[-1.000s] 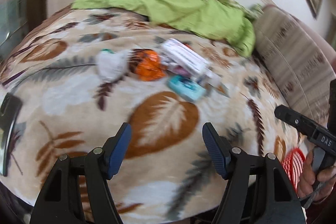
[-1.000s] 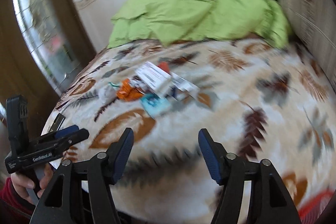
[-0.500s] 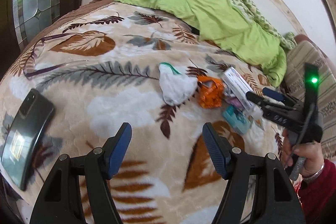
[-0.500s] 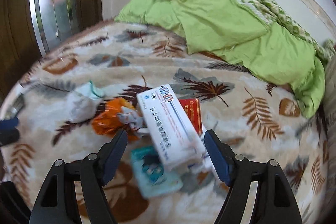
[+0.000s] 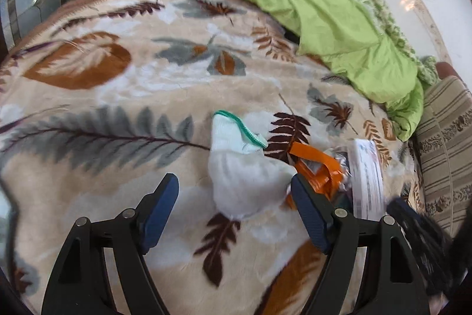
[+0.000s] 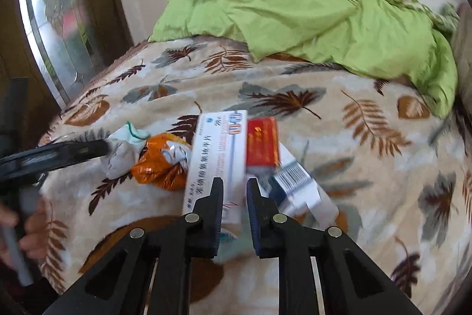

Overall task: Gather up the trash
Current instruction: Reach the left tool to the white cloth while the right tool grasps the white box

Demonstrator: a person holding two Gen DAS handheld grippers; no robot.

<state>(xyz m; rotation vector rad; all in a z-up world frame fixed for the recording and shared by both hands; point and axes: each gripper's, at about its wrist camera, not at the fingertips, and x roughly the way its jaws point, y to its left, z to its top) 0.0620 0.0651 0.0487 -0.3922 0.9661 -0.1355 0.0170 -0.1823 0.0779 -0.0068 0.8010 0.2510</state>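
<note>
A pile of trash lies on the leaf-patterned blanket (image 5: 118,143). In it are a white glove (image 5: 244,182) (image 6: 121,155) with a green cuff, an orange wrapper (image 5: 318,170) (image 6: 156,167), a long white medicine box (image 5: 367,179) (image 6: 218,149), a red box (image 6: 262,143) and a barcode carton (image 6: 295,182). My left gripper (image 5: 233,185) hovers just short of the glove, its jaws opening, with the glove's near end between the tips and untouched. My right gripper (image 6: 234,194) is shut on the near end of the white medicine box. A teal packet (image 6: 227,238) is mostly hidden under it.
A crumpled green quilt (image 5: 324,5) (image 6: 295,19) covers the far side of the bed. A striped cushion (image 5: 442,143) stands at the right edge. Glass panels (image 6: 59,28) and a dark wooden frame lie to the left. A person's hand (image 6: 26,229) holds the left gripper's handle.
The left gripper came closer to the white glove, and the phone left its view. The right gripper advanced onto the white medicine box and went from wide open to shut on it.
</note>
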